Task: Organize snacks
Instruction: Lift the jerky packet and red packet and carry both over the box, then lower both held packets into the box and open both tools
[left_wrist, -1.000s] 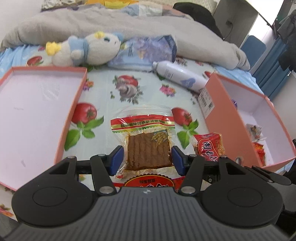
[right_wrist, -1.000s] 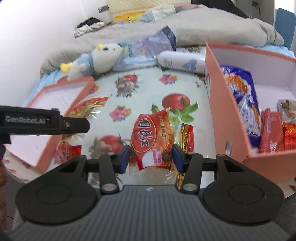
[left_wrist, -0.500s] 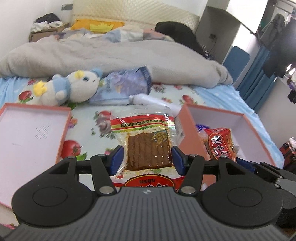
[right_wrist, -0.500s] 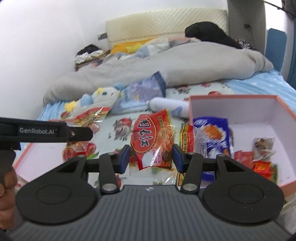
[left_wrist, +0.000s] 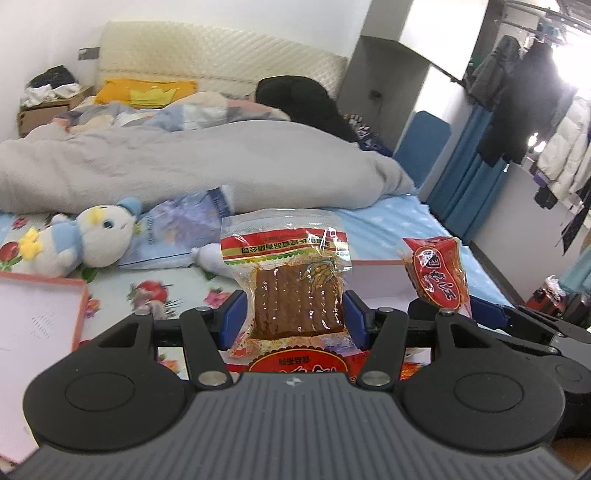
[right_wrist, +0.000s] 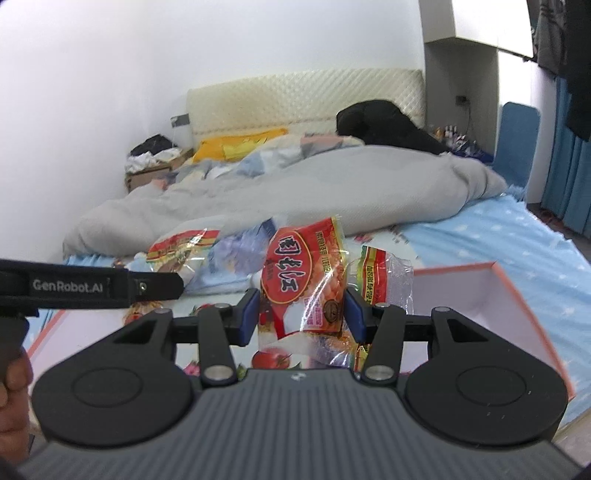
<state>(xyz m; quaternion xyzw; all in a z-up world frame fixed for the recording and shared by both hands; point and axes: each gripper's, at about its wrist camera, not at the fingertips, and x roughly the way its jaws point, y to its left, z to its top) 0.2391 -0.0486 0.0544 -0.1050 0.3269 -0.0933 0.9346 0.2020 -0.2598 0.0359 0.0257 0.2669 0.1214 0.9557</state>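
Observation:
My left gripper (left_wrist: 293, 317) is shut on a clear packet of brown snack slices (left_wrist: 295, 291) with a red and yellow band, held up above the bed. My right gripper (right_wrist: 302, 314) is shut on a red-orange snack packet (right_wrist: 303, 280). A second clear packet with a red and yellow end (right_wrist: 384, 280) hangs just outside its right finger. The left wrist view shows that red packet (left_wrist: 439, 273) at the right. An open pink box (right_wrist: 517, 314) lies below to the right, its inside hidden from here. The box's flat lid (left_wrist: 37, 317) lies at the left.
On the flowered sheet lie a plush toy (left_wrist: 92, 236), a blue bag (left_wrist: 177, 229) and a white spray can (left_wrist: 207, 254). A grey duvet (left_wrist: 184, 166) covers the bed behind. Clothes hang at the far right (left_wrist: 524, 103). A hand (right_wrist: 11, 376) grips the left tool.
Both grippers have risen off the bed with their packets still held. The views have tipped up toward the headboard, and the pink box and lid have sunk low in the frames.

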